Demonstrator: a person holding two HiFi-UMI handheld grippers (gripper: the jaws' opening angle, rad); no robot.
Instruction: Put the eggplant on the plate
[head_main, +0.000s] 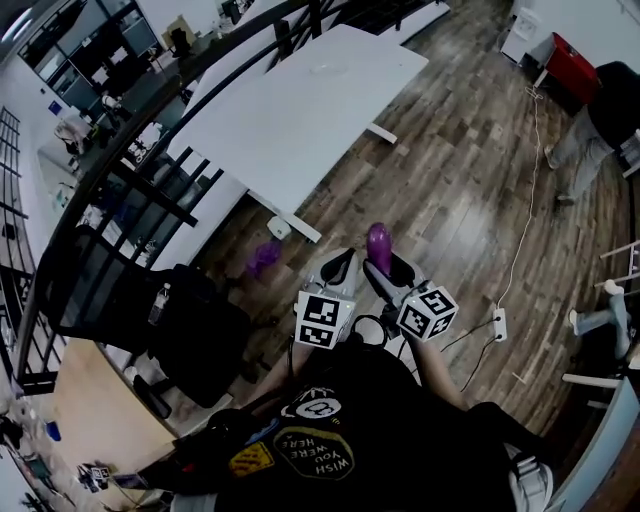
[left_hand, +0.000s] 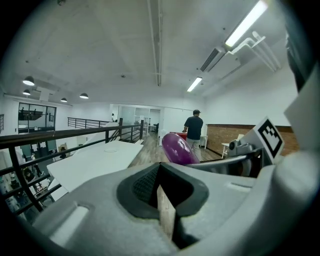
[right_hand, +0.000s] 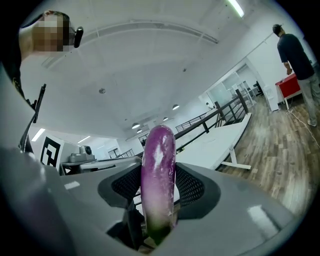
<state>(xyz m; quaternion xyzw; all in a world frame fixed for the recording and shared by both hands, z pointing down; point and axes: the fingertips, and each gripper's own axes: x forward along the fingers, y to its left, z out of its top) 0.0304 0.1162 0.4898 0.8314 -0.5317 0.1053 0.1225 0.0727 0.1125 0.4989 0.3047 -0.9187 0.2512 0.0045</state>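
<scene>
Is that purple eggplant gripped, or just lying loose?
Gripped. The right gripper is shut on the eggplant, which stands upright between its jaws.

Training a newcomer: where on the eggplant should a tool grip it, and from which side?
Grip the eggplant near its pale stem end, across its narrow width, coming in end-on. The right tool holds it so, purple tip sticking out.
</scene>
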